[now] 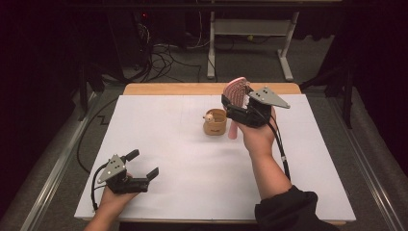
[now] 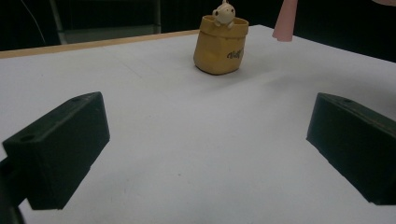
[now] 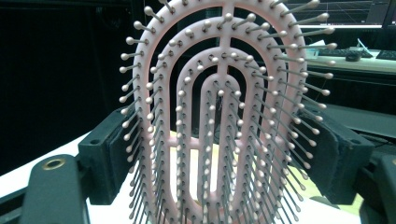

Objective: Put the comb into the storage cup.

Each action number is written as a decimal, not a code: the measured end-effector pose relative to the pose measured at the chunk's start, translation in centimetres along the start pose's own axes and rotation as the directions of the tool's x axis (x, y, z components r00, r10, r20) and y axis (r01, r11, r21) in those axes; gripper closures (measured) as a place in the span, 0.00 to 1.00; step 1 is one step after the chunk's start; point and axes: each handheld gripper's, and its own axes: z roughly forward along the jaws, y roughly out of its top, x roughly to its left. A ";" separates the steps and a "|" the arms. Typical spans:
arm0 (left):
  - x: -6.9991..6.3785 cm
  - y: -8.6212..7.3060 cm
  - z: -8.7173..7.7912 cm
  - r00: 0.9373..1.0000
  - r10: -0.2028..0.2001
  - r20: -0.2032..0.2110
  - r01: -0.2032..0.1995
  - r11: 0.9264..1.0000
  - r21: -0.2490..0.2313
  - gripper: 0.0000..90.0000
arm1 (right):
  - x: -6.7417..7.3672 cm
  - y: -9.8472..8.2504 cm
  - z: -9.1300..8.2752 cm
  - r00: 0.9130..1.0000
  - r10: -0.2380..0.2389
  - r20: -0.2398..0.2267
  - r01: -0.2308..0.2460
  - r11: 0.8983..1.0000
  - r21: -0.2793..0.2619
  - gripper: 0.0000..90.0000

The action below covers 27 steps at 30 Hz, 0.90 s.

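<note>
The pink hairbrush (image 1: 235,91) is up in the air, over the far right part of the white table (image 1: 192,163), and the right gripper (image 1: 239,107) has it. Its two black jaws squeeze the wide head of the brush from both sides, so they stand far apart but are tight on it. In the right gripper view the bristles (image 3: 224,116) face the camera and the jaws press on the outer edges of the head, likely because that is the widest, firmest part to hold. The brush stands upright, head on top and pink handle (image 1: 233,131) hanging down toward the table. I think it is held this way so the handle can go down first into the little yellow bag (image 1: 215,122), which sits just beside it to the left. The bag stands upright with its mouth open at the top, and a small cream toy animal (image 2: 223,12) peeks over its rim. The left gripper (image 1: 143,164) rests low near the front left of the table, well apart from the bag. Its jaws are wide open with nothing between them, just bare table. It looks like it is waiting, maybe to help hold the bag steady.
</note>
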 end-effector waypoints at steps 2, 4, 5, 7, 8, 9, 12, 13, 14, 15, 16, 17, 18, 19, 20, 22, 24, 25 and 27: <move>0.0 0.0 0.0 1.000 -0.002 0.000 0.002 1.000 -0.001 0.00 | 0.1 0.3 0.3 1.000 -0.002 0.001 0.002 1.000 -0.006 0.23; 0.1 0.0 0.0 1.000 -0.003 0.000 0.003 1.000 -0.002 0.00 | 0.2 0.4 0.5 1.000 -0.003 0.001 0.003 1.000 -0.010 0.23; 0.1 0.0 0.0 1.000 -0.003 0.000 0.003 1.000 -0.002 0.00 | 0.2 0.4 0.5 1.000 -0.003 0.001 0.003 1.000 -0.010 0.23; 0.1 0.0 0.0 1.000 -0.003 0.000 0.003 1.000 -0.002 0.00 | 0.3 0.6 0.7 1.000 -0.009 0.000 0.009 1.000 -0.012 0.23; 0.1 0.0 -0.1 1.000 -0.003 0.000 0.003 1.000 -0.002 0.00 | 0.3 0.7 0.7 1.000 -0.012 0.002 0.012 1.000 -0.013 0.23; 0.1 0.0 -0.1 1.000 -0.003 -0.001 0.003 1.000 -0.002 0.00 | 0.3 0.7 0.8 1.000 -0.015 0.003 0.015 1.000 -0.015 0.23; 0.1 0.0 -0.1 1.000 -0.003 0.000 0.003 1.000 -0.002 0.00 | 0.3 0.9 0.9 1.000 -0.013 0.004 0.013 1.000 -0.015 0.23; 0.1 0.0 -0.1 1.000 -0.004 0.001 0.004 1.000 -0.002 0.00 | 0.3 1.1 1.1 1.000 -0.015 0.004 0.015 1.000 -0.018 0.23; 0.1 0.0 -0.1 1.000 -0.004 0.001 0.004 1.000 -0.002 0.00 | 0.3 1.1 1.1 1.000 -0.015 0.004 0.015 1.000 -0.018 0.23; 0.1 0.0 -0.1 1.000 -0.004 0.001 0.004 1.000 -0.002 0.00 | 0.4 1.2 1.1 1.000 -0.015 0.006 0.016 1.000 -0.018 0.23; 0.1 0.0 -0.1 1.000 -0.004 0.001 0.004 1.000 -0.002 0.00 | 0.3 1.3 1.2 1.000 -0.020 0.008 0.020 1.000 -0.021 0.23; 0.1 0.0 -0.1 1.000 -0.005 0.001 0.005 1.000 -0.002 0.00 | 0.4 1.5 1.3 1.000 -0.017 0.007 0.017 1.000 -0.025 0.23; 0.1 0.0 -0.1 1.000 -0.005 0.001 0.005 1.000 -0.002 0.00 | 0.4 1.5 1.3 1.000 -0.017 0.007 0.017 1.000 -0.025 0.23; 0.1 0.0 -0.1 1.000 -0.004 0.000 0.004 1.000 -0.002 0.00 | 0.4 1.6 1.3 1.000 -0.018 0.008 0.018 0.999 -0.027 0.23; 0.1 0.0 -0.1 1.000 -0.004 0.001 0.004 1.000 -0.002 0.00 | 0.4 1.7 1.4 1.000 -0.018 0.011 0.018 0.999 -0.029 0.23; 0.1 0.0 -0.1 1.000 -0.002 0.001 0.002 1.000 -0.001 0.00 | 0.4 1.9 1.4 1.000 -0.017 0.012 0.017 0.999 -0.034 0.23; 0.1 0.0 -0.1 1.000 -0.003 0.002 0.003 1.000 -0.001 0.00 | 0.5 2.1 1.5 1.000 -0.016 0.012 0.017 0.999 -0.037 0.23; 0.1 0.0 -0.1 1.000 -0.004 0.002 0.004 1.000 -0.001 0.00 | 0.5 2.2 1.6 1.000 -0.022 0.014 0.023 0.999 -0.039 0.23; 0.1 0.0 -0.1 1.000 -0.004 0.003 0.004 1.000 -0.002 0.00 | 0.6 2.4 1.7 1.000 -0.021 0.013 0.021 0.999 -0.044 0.23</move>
